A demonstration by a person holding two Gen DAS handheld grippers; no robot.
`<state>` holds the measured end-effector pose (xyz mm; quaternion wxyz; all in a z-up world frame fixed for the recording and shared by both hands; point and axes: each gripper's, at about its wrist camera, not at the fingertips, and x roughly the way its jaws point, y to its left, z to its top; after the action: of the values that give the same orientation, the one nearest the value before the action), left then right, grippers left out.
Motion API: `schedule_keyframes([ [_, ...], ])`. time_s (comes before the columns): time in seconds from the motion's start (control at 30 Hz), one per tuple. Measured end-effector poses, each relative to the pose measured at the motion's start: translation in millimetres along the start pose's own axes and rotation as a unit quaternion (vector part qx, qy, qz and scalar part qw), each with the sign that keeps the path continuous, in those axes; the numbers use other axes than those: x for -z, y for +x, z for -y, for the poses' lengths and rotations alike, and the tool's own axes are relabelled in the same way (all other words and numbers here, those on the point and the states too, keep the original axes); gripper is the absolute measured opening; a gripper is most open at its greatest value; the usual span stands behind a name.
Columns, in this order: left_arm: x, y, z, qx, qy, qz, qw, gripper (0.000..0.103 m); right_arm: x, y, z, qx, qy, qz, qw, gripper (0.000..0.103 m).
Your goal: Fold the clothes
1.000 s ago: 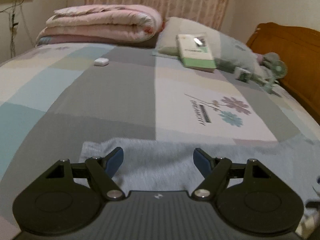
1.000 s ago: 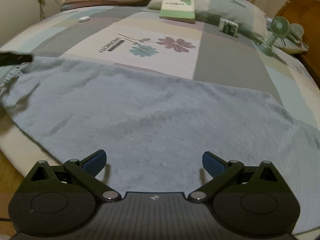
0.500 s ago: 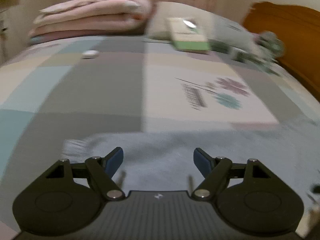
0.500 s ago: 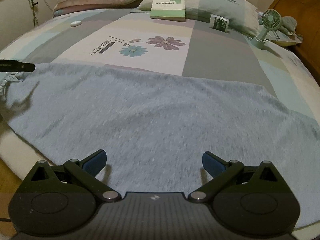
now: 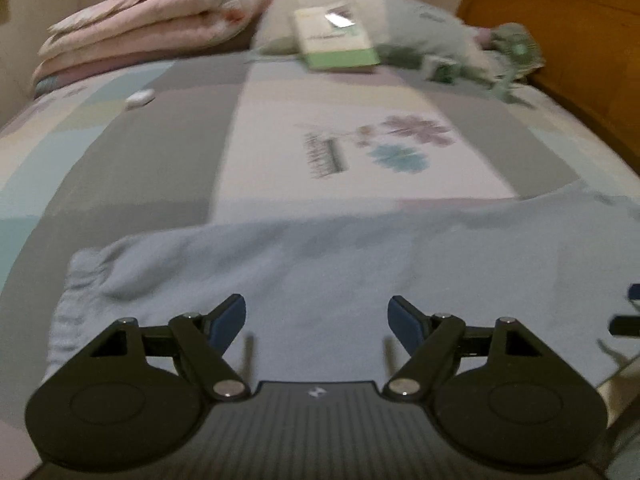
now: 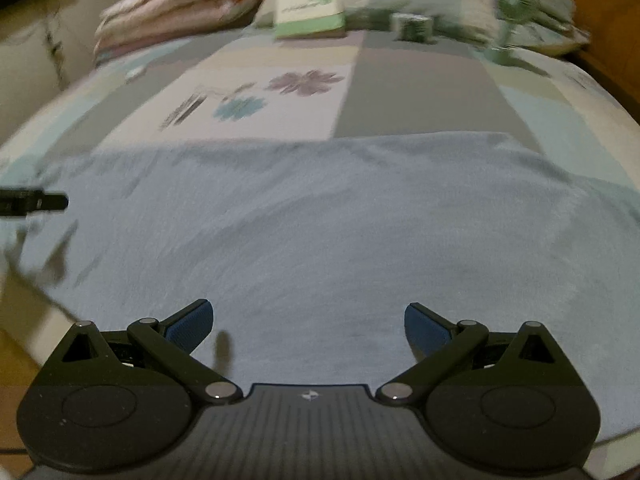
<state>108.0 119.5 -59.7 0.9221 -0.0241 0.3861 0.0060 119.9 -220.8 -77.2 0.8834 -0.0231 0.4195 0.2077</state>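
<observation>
While one blue garment (image 6: 340, 232) lies flat, left tool (image 5: 316, 320) and right tool (image 6: 306, 326) gape, gripping nothing.

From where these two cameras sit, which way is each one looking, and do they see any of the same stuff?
Left wrist: sits on the left gripper, facing along its open fingers over the cuffed end of the blue garment toward the headboard; the other gripper's tip pokes in at right.
Right wrist: sits on the right gripper, open, over the garment's broad middle; the left gripper's tip shows at the left edge.
Shared: garment, green book, pink quilt, small fan.
</observation>
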Motion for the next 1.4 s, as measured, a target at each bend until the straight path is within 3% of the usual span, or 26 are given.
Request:
schedule_keyframes([
  [0.17, -15, 0, 61, 0.061, 0.045, 0.009, 0.9971, 0.079, 7, -32, 56, 0.007, 0.090, 0.029, 0.995, 0.103],
  [0.47, -24, 7, 176, 0.128, 0.140, -0.002, 0.9819, 0.079, 45, -90, 157, 0.022, 0.228, 0.102, 0.968, 0.103],
  [0.77, -21, 7, 265, 0.152, 0.204, -0.010, 0.9670, 0.079, 106, -132, 246, 0.008, 0.325, 0.153, 0.933, 0.103],
  [1.03, -15, -4, 307, 0.146, 0.226, -0.006, 0.9630, 0.079, 127, -126, 326, -0.030, 0.405, 0.176, 0.897, 0.103],
  [1.3, -17, -16, 319, 0.120, 0.234, 0.006, 0.9649, 0.079, 122, -122, 347, 0.010, 0.384, 0.204, 0.901, 0.100],
  [1.37, -18, -14, 321, 0.115, 0.232, 0.005, 0.9658, 0.079, 121, -120, 349, 0.016, 0.375, 0.209, 0.903, 0.083],
  [1.4, -19, -13, 322, 0.113, 0.232, 0.004, 0.9661, 0.079, 121, -119, 350, 0.019, 0.370, 0.212, 0.904, 0.080],
])
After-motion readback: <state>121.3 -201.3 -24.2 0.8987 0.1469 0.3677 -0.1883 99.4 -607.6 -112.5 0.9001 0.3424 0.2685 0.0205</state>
